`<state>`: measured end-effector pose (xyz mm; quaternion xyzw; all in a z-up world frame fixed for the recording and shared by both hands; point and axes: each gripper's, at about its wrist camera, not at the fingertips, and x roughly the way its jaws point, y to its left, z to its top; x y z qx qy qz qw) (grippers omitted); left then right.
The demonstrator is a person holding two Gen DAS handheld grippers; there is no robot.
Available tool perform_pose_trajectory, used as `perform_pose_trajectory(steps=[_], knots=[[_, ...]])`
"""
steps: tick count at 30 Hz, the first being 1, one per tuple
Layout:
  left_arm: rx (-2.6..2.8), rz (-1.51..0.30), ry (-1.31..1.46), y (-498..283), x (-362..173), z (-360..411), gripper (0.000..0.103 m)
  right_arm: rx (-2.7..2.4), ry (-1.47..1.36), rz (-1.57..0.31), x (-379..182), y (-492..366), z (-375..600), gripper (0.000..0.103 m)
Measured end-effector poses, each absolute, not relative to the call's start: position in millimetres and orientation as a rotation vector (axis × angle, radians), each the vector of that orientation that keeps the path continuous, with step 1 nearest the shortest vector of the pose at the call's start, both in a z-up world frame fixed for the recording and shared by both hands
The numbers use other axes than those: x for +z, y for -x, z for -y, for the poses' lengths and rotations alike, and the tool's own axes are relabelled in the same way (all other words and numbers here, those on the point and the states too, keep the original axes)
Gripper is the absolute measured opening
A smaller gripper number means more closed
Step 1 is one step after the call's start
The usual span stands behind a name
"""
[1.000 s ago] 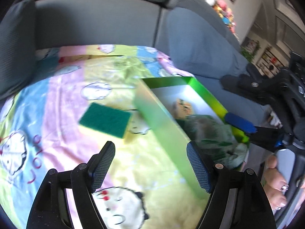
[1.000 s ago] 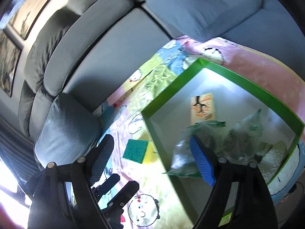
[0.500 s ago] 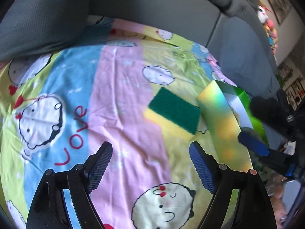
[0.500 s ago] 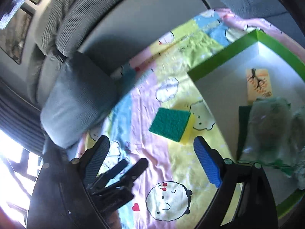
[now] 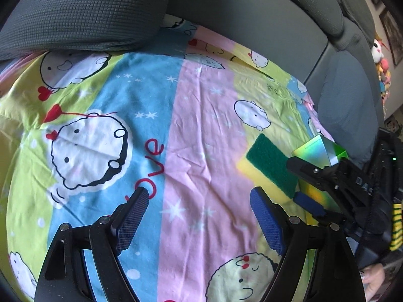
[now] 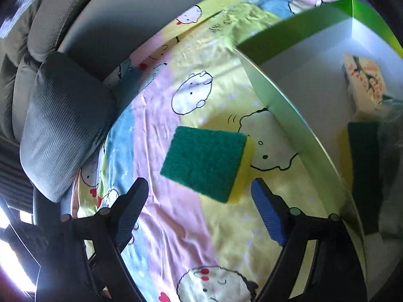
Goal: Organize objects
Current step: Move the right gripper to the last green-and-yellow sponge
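Below us, a pastel cartoon-print sheet (image 5: 191, 136) covers a grey sofa (image 5: 252, 12). Our right gripper (image 6: 199, 201) hangs over a green-and-yellow sponge (image 6: 206, 161) that lies flat on the sheet, just ahead of the fingertips; its jaws are closing, with nothing between them. Beside the sponge stands a green box (image 6: 297, 136) holding another sponge (image 6: 362, 161) and a small packet (image 6: 365, 83). Our left gripper (image 5: 199, 211) hovers wide apart over bare sheet, empty.

sheet (image 5: 191, 130): open left of sponge (image 6: 204, 163) | box wall (image 6: 297, 136) blocks right
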<state>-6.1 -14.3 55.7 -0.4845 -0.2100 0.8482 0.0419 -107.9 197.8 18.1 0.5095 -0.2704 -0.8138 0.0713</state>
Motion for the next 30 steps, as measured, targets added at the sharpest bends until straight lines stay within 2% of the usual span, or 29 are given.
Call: perform_pose_trajectory(steps=[6, 9, 10, 11, 20, 28, 30], knots=[[2.613, 0.658, 1.486, 5.2, 57.9, 19.7, 0.083, -2.459, -1.576, 0.87, 2.7, 115.1, -199.7, 0.074], [2.617, 0.688, 1.477, 4.1, 59.6, 25.2, 0.083, -2.492, -1.572, 0.849, 0.3, 116.9, -198.3, 0.065], [2.619, 0.697, 1.476, 3.8, 59.7, 27.0, 0.083, -2.505, -1.57, 0.833, 0.9, 116.9, -197.4, 0.055], [2.621, 0.704, 1.477, 3.5, 59.7, 28.4, 0.083, -2.516, -1.577, 0.814, 0.8, 117.0, -196.2, 0.05], [2.623, 0.764, 1.463, 1.5, 60.9, 39.6, 0.083, -2.395, -1.536, 0.862, 7.2, 107.7, -193.4, 0.033], [2.607, 0.823, 1.476, 1.5, 57.4, 47.4, 0.083, -2.181, -1.604, 0.779, 6.9, 91.3, -169.0, 0.03], [2.607, 0.825, 1.479, 1.5, 57.2, 47.8, 0.083, -2.123, -1.613, 0.73, 8.0, 88.6, -158.3, 0.032]])
